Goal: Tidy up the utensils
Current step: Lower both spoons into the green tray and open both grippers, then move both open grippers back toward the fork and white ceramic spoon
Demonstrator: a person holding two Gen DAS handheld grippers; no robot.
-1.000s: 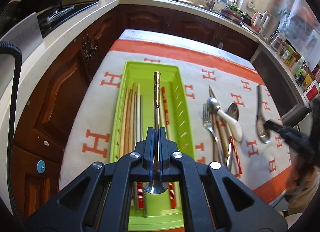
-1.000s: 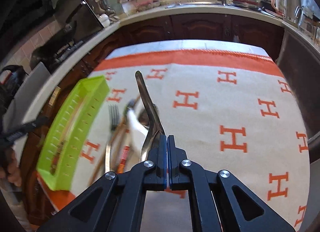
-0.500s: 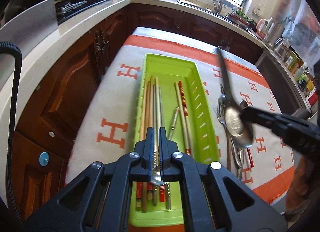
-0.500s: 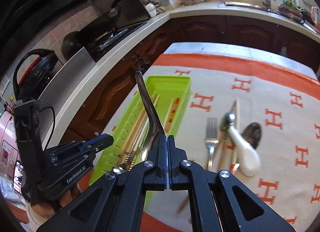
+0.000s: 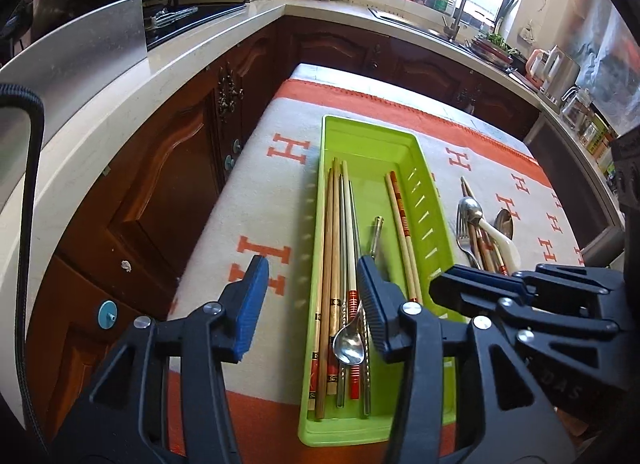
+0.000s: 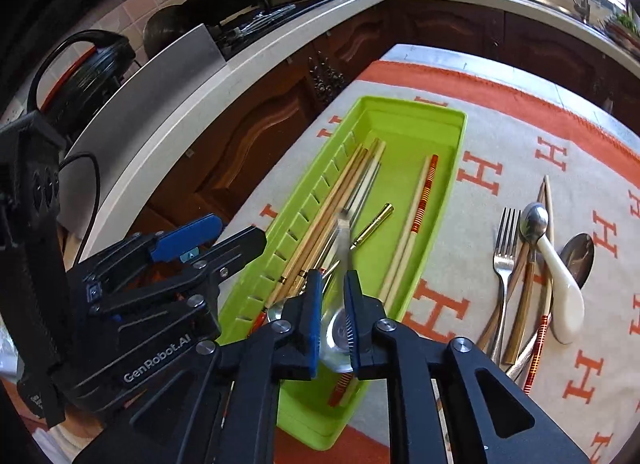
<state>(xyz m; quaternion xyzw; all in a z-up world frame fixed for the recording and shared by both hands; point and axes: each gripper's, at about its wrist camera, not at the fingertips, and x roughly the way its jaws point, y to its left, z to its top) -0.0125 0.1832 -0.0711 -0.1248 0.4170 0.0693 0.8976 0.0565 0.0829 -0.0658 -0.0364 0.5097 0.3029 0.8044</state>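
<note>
**A:** What are you seeing around the green tray point(image 5: 370, 135)?

**B:** I'm holding the left gripper point(image 5: 310, 296) over the tray's near end, and its jaws are gaping wide with nothing between them. A small steel spoon point(image 5: 349, 346) is lying in the tray on top of the chopsticks point(image 5: 334, 248), bowl toward me, just inside the right finger point(image 5: 374, 304) and apart from the left one.

**A:** And your other hand?

**B:** I'm looking down the right gripper point(image 6: 333, 304) at the same end of the tray point(image 6: 460, 131). Its fingers point(image 6: 314, 304) are standing slightly apart, and a large metal spoon point(image 6: 338, 328) is sitting in the gap, bowl low between the pads, handle blurred and pointing along the tray. I cannot tell whether the pads are touching it.

**A:** What else is in the tray?

**B:** Wooden chopsticks point(image 6: 340, 191) are bunching along its left wall, and a red-banded pair point(image 6: 416, 215) is lying nearer its right wall.

**A:** Outside it?

**B:** To the tray's right, on the orange-lettered cloth point(image 6: 500, 135), a fork point(image 6: 502, 248), a white ceramic spoon point(image 6: 562, 304) and more cutlery are lying in a pile.
</note>
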